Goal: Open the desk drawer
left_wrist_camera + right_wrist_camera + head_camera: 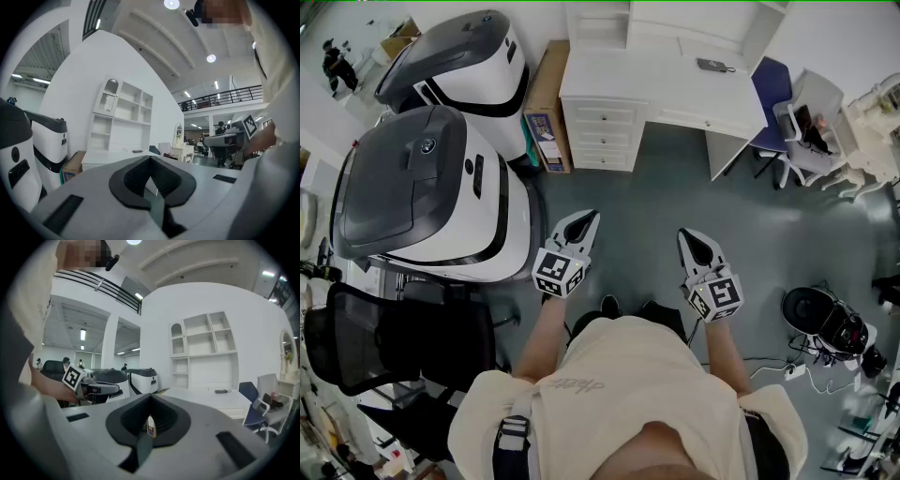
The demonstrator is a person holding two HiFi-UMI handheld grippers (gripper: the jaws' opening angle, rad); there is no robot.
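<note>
Fingers (pixel 93 197) clenched on nothing on both grippers, well short of the desk (pixel 661 84); no drawer opened yet.

The left gripper (pixel 586 217) has its jaws pressed together with nothing between them, and the right gripper (pixel 689 234) is closed and empty too. Both are held out in front of the person and aim toward the desk across bare floor, well apart from it. A cardboard box (pixel 546 98) leans against the desk's left side. The stack of drawers (pixel 602 131) sits under the desk's left end, every front flush, and a blue chair (pixel 769 94) stands at its right end. By this reading nothing of the task is done: walking up, taking a handle and pulling all remain.
</note>
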